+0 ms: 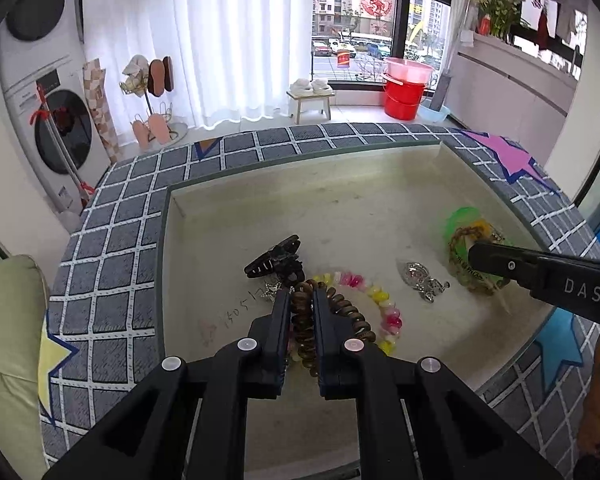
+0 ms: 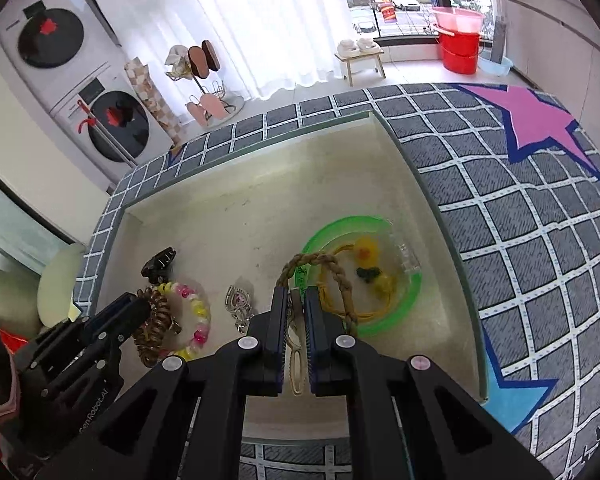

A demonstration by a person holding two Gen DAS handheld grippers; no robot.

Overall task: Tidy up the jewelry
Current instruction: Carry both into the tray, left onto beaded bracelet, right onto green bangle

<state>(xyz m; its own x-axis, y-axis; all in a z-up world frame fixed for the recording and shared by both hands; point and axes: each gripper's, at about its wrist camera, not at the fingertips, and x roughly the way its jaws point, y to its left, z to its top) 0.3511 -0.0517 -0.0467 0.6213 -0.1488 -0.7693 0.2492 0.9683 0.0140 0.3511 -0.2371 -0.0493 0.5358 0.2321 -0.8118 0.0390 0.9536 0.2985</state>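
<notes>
My left gripper (image 1: pixel 301 294) is shut on a brown spiral hair tie (image 1: pixel 304 320) inside the cream tray (image 1: pixel 260 208). The tie also shows in the right wrist view (image 2: pixel 154 328). A pink-and-yellow bead bracelet (image 1: pixel 380 300), a black hair claw (image 1: pixel 274 260) and a silver pendant (image 1: pixel 420 276) lie around it. My right gripper (image 2: pixel 296 292) is shut on a brown braided rope bracelet (image 2: pixel 324 268) over the green round dish (image 2: pixel 380 320), which holds a yellow cord and a small yellow duck charm (image 2: pixel 366 250).
The tray sits sunk in a grey grid-patterned mat (image 1: pixel 112 240) with a pink star (image 2: pixel 536 120), a yellow one and a blue one. A beige hairpin (image 2: pixel 296 364) lies under my right gripper. Washing machines, curtain and red bucket stand beyond.
</notes>
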